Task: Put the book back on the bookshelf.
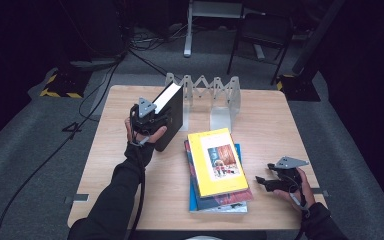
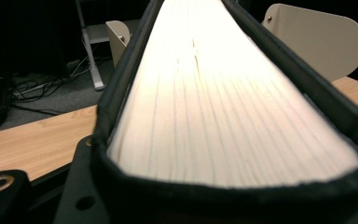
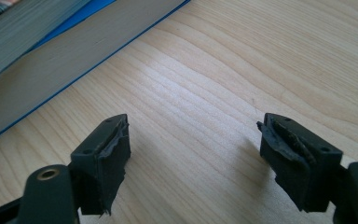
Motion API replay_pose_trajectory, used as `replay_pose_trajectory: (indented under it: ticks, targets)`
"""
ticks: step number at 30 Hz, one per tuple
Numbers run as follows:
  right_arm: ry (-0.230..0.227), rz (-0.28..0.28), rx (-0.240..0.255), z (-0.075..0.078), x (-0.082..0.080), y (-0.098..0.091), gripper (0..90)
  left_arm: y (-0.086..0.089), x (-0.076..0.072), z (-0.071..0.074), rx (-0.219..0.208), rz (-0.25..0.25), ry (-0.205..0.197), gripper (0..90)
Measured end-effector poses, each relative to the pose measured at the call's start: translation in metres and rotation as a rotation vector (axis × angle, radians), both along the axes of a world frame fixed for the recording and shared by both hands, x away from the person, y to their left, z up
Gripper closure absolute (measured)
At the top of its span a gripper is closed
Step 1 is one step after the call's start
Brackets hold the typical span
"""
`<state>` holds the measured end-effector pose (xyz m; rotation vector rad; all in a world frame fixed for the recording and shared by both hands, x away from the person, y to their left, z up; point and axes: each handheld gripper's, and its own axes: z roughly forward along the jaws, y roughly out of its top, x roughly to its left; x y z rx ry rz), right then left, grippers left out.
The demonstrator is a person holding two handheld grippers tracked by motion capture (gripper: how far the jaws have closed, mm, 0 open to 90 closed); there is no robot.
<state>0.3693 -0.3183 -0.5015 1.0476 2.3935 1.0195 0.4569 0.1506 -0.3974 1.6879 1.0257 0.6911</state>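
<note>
A thick black hardcover book [image 1: 172, 112] stands on edge, leaning, at the back left of the wooden table [image 1: 265, 120]. My left gripper [image 1: 161, 124] is shut on it from the near side. In the left gripper view its cream page block [image 2: 223, 107] runs away between the jaws, and the left jaw lies against the cover. A white folding book rack [image 1: 215, 92] stands just right of the book, with its panels [image 2: 317, 37] behind it. My right gripper [image 1: 261, 181] rests low on the table, open, with bare wood between its jaws [image 3: 196, 149].
A stack of books lies flat mid-table, a yellow book [image 1: 216, 161] on top and a blue one [image 1: 215, 204] at the bottom; its page edges [image 3: 74, 51] are just left of the right gripper. Chairs, a stand and cables occupy the dark floor behind.
</note>
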Motion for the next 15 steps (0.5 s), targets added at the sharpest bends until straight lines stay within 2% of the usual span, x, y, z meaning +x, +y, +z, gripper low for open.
replay_pose_trajectory:
  ticks: [3,7,10,11,12,15]
  targets:
    - [0.001,-0.003,0.003,0.0,0.0,0.0,24.0,0.002,0.001,0.001,-0.01,-0.003,0.002,47.3]
    - [0.002,-0.003,0.005,0.0,0.0,0.0,24.0,0.003,0.001,0.008,-0.014,-0.024,-0.018,44.2]
    - [0.004,-0.004,0.006,0.0,0.0,0.0,23.9,0.002,0.003,0.012,0.019,-0.044,-0.017,43.6]
    - [0.004,-0.004,0.005,0.0,0.0,0.0,23.9,0.002,0.006,0.014,0.035,-0.067,-0.003,43.6]
    - [0.004,-0.004,0.005,0.0,0.0,0.0,23.9,0.002,0.006,0.014,0.035,-0.067,-0.003,44.4]
    - [0.004,-0.002,0.005,0.0,0.0,0.0,24.0,0.001,0.008,0.018,0.071,-0.063,-0.002,47.2]
